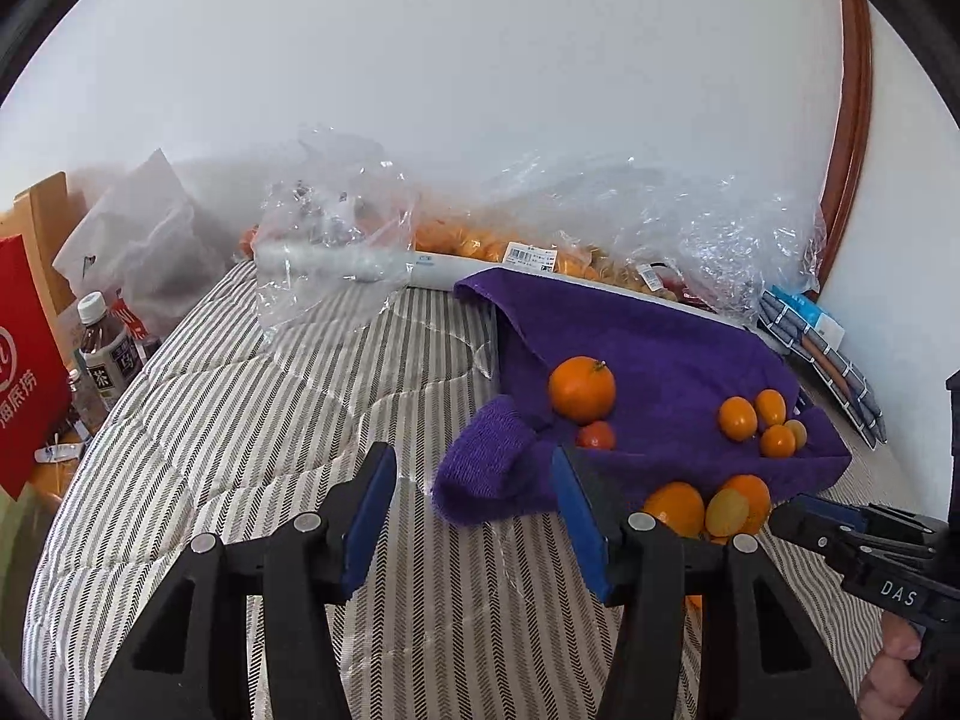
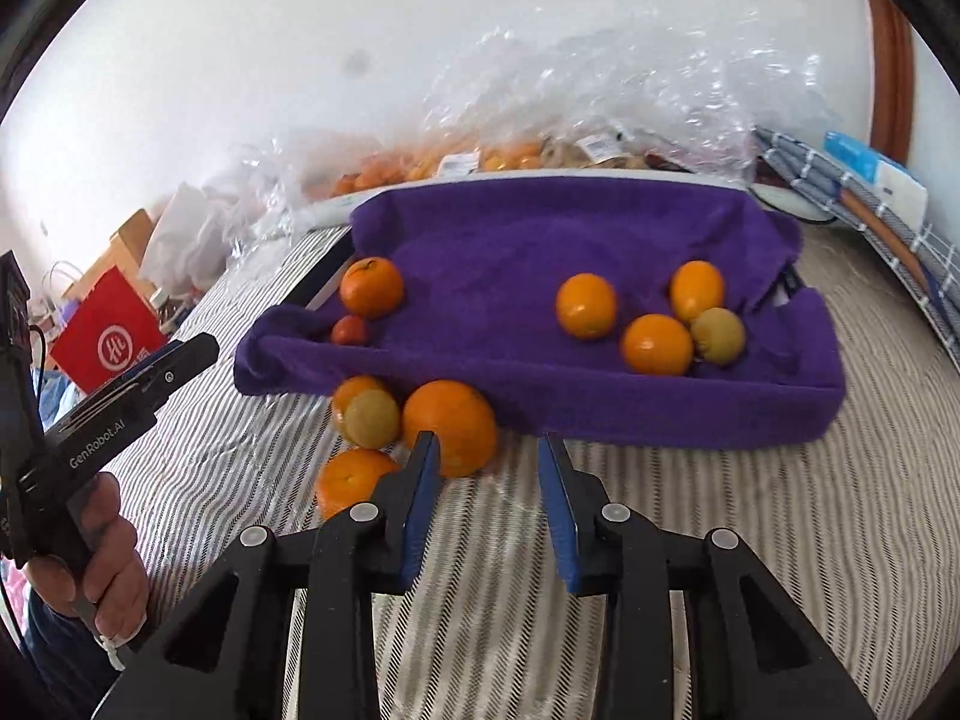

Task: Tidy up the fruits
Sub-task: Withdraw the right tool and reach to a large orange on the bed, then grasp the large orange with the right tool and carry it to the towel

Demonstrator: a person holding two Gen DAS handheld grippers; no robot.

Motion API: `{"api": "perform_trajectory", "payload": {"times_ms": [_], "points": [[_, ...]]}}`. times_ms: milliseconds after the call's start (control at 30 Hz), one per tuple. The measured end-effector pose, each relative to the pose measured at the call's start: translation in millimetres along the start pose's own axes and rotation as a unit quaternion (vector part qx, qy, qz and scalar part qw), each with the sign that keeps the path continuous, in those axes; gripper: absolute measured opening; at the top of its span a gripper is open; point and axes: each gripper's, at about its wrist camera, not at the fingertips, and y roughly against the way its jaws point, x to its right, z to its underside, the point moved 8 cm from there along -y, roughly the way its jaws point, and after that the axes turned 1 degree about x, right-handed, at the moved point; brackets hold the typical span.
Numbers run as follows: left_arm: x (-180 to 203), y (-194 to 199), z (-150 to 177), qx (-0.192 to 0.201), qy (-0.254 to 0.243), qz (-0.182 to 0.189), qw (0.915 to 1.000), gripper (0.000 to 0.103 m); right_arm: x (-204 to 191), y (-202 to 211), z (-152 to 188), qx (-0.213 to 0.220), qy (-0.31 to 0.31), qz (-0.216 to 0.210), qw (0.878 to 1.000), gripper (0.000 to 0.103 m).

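Fruits lie in two lots: six on a purple towel [image 2: 540, 252] draped over a tray, namely an orange [image 2: 371, 287] and a small red fruit [image 2: 348, 330] at its left, four more [image 2: 657, 343] at its right; four others [image 2: 450, 420] on the striped bed cover [image 2: 720, 540] just before the towel's edge. Right hand-held gripper [image 2: 489, 450] is seen parted, nothing held, its left finger in front of the largest orange. Left hand-held gripper [image 1: 474, 468] likewise parted, empty. Clear plastic bags [image 1: 660, 216] are noted behind
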Motion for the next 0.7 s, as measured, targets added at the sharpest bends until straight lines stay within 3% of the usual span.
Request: {"api": "perform_trajectory", "payload": {"times_ms": [200, 433, 500, 567, 700], "points": [[1.1, -7.0, 2.7, -0.018, 0.003, -0.002, 0.9998, 0.052, -7.3, -21.2, -2.9, -0.022, 0.003, -0.024, 0.999, 0.039], [-9.0, -12.5, 5.3, -0.039, 0.040, 0.017, 0.9983, 0.052, -16.9, -38.0, -6.8, -0.032, 0.003, -0.040, 0.999, 0.044], [-9.3, -13.1, 5.6, -0.041, 0.042, 0.018, 0.9981, 0.052, -17.9, -40.8, -6.6, -0.035, 0.000, -0.043, 0.998, 0.044], [-8.5, -13.1, 5.5, -0.040, 0.036, 0.018, 0.9984, 0.052, -18.5, -38.5, -5.7, -0.033, 0.001, -0.050, 0.998, 0.034], [0.7, -13.6, 7.5, -0.043, 0.016, 0.029, 0.9985, 0.052, -6.9, -23.1, -1.7, -0.018, 0.008, -0.027, 0.999, 0.034]]}}
